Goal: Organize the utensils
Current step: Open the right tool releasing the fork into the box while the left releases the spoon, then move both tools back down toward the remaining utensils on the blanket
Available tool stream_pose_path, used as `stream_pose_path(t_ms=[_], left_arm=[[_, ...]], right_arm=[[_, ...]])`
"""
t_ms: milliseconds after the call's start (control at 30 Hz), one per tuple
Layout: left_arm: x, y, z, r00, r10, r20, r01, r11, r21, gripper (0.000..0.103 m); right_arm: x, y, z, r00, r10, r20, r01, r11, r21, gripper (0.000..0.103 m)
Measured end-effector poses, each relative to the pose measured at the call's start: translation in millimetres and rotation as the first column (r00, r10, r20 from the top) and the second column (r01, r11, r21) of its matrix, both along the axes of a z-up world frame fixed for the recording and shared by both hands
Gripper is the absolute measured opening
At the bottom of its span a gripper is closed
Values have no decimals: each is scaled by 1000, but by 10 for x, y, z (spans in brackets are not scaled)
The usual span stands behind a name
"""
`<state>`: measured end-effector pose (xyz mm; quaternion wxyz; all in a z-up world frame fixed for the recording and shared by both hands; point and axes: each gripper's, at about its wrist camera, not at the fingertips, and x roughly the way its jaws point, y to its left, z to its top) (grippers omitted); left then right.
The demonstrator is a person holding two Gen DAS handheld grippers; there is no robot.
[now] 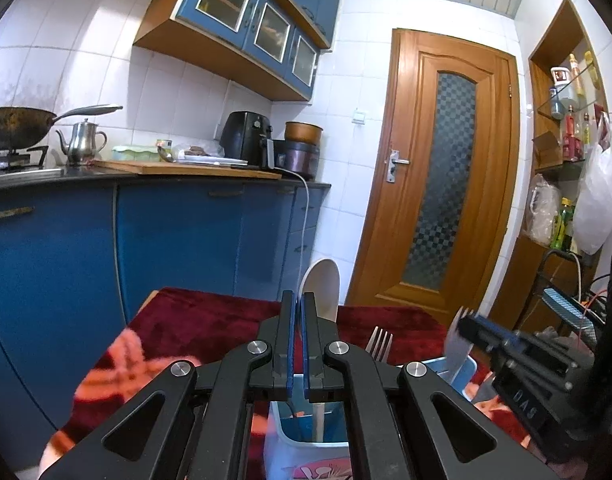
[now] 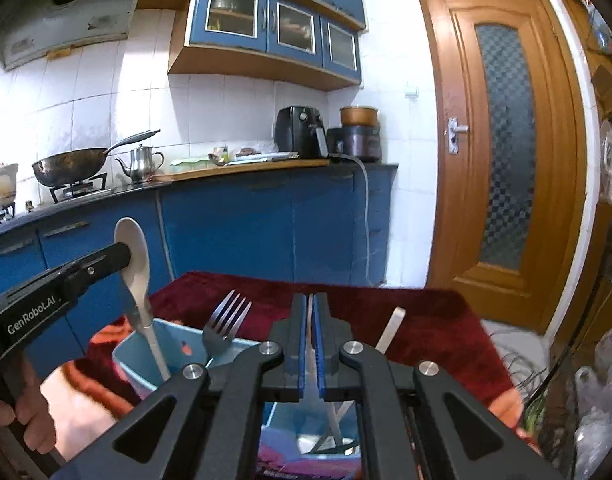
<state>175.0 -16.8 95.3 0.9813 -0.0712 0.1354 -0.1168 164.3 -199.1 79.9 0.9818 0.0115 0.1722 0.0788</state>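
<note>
between left tongs [image 2: 127, 258], white spoon [image 2: 135, 264] upright over blue holder [image 2: 161, 340].

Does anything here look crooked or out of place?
Mostly tidy. The white spoon leans out of the blue holder, pinched by the left tool, while the fork stands tines up. The wok looks heavily scorched.

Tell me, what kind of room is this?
It looks like a home kitchen. There is a wok on a gas stove, a metal teapot on the counter beside it, and blue cupboards on the tiled wall.
</note>
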Motion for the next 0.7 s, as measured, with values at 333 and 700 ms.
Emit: stream_pose_path(t_ms=[333,700], left_arm=[[-71,-87,24,998,-36,-55,37,999,17,30],[-396,16,109,994,-60,-95,62,998,22,30]], right_arm=[[-126,-156,74,998,45,-41,-40,991,125,22],[-463,-172,117,994,80,-73,-71,990,118,26]])
